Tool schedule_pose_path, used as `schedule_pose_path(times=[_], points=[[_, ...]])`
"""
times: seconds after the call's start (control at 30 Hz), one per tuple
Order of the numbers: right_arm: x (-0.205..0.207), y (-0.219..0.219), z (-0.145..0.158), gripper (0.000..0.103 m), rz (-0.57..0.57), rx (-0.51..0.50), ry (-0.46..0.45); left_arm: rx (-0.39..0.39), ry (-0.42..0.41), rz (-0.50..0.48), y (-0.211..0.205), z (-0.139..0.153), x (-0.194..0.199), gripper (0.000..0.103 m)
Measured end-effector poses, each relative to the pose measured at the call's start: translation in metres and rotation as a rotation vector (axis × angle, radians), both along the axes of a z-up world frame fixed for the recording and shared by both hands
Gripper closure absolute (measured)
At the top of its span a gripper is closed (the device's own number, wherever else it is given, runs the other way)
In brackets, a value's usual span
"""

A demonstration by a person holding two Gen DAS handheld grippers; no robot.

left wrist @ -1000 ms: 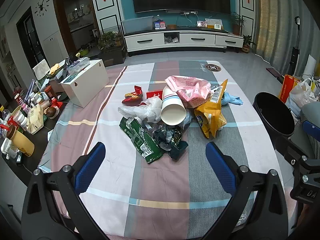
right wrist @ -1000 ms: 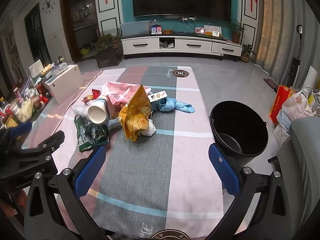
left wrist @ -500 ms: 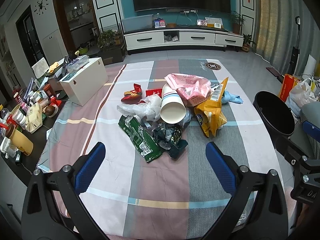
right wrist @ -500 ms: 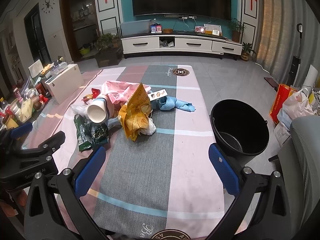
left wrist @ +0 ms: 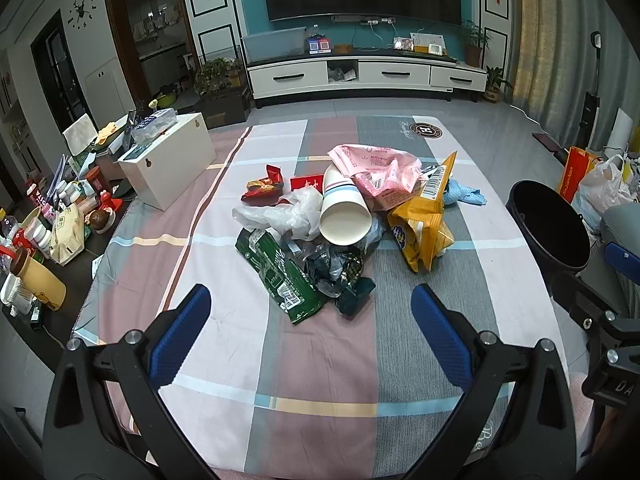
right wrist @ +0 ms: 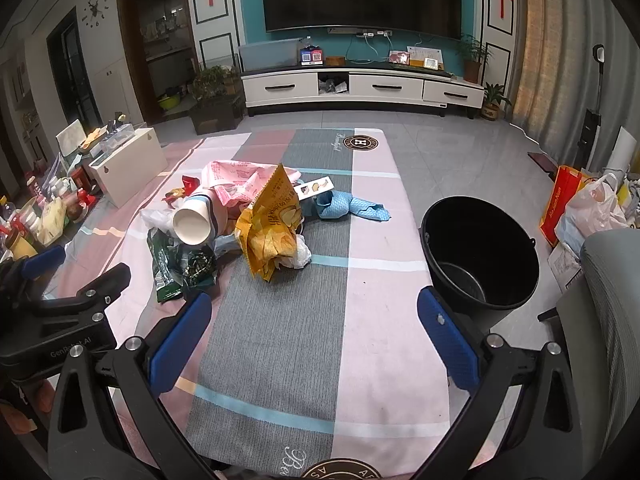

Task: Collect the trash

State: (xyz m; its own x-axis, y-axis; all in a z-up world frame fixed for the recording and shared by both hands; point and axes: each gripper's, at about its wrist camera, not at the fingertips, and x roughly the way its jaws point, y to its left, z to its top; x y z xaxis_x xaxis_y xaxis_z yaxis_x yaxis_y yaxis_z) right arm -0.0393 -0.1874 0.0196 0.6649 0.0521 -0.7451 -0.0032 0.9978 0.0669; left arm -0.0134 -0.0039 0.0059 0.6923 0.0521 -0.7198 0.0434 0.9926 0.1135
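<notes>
A heap of trash lies mid-table on the checked cloth (left wrist: 320, 360): a white paper cup (left wrist: 344, 216) on its side, a green wrapper (left wrist: 280, 272), a yellow snack bag (left wrist: 424, 224), a pink plastic bag (left wrist: 380, 168), a clear bag (left wrist: 288, 212) and red wrappers (left wrist: 264, 188). My left gripper (left wrist: 311, 320) hangs open and empty just short of the green wrapper. My right gripper (right wrist: 314, 328) is open and empty over bare cloth, nearer than the yellow bag (right wrist: 272, 220), cup (right wrist: 194, 224) and blue rag (right wrist: 348, 208). A black bucket (right wrist: 480, 252) stands beside the table's right edge.
A white box (left wrist: 168, 164) sits at the table's left edge, with bottles, cups and packets (left wrist: 48, 224) crowded on a low surface further left. Shopping bags (right wrist: 580, 208) and a grey chair (right wrist: 612, 300) stand right of the bucket. A TV cabinet (left wrist: 360, 76) lines the far wall.
Both views have shifted only slightly; the trash pile sits a little higher in the left wrist view. Both grippers stay open and nothing has been picked up.
</notes>
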Motion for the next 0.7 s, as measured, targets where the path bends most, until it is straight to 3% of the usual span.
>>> schedule_pose_path(times=[0.4,0.5,0.7], points=[[0.001,-0.001,-0.005,0.003,0.000,0.015,0.003,-0.016,0.010,-0.002,0.000,-0.005,0.001,0.003],[0.006,-0.006,-0.014,0.003,0.030,0.112,0.032,-0.096,0.035,-0.017,0.009,-0.010,0.005,0.003],[0.013,-0.009,-0.036,0.003,0.088,0.210,0.075,-0.261,0.077,-0.041,0.038,-0.032,0.012,0.003]])
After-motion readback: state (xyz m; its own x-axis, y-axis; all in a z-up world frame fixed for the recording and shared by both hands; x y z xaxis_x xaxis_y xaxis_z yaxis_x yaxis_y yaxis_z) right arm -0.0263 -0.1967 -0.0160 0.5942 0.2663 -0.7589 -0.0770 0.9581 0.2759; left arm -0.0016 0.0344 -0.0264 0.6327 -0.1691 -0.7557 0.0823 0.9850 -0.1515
